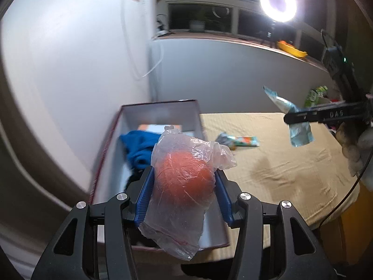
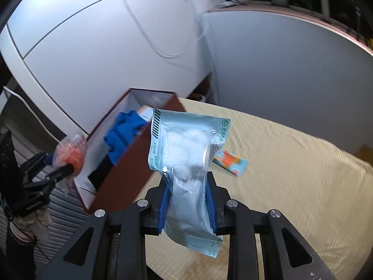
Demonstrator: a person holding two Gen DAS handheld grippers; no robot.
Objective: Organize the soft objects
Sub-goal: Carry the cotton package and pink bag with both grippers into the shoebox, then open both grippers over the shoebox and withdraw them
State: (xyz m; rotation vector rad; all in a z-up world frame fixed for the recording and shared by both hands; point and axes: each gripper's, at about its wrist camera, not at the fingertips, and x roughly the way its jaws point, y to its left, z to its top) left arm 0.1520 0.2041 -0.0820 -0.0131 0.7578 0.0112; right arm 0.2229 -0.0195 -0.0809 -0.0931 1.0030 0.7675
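Bagged orange ball [image 1: 184, 175] clenched between left tongs [image 1: 184, 182]; cotton pouch [image 2: 186, 163] clamped in right tongs [image 2: 188, 200].

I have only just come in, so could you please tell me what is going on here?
A person is sorting soft things into a red box on a table with a beige cloth. The left hand-held gripper is shut on an orange ball in a clear plastic bag, held over the box. The right hand-held gripper is shut on a light blue pouch of white cotton balls, held in the air. A blue cloth is already in the box; a colourful packet lies on the cloth.
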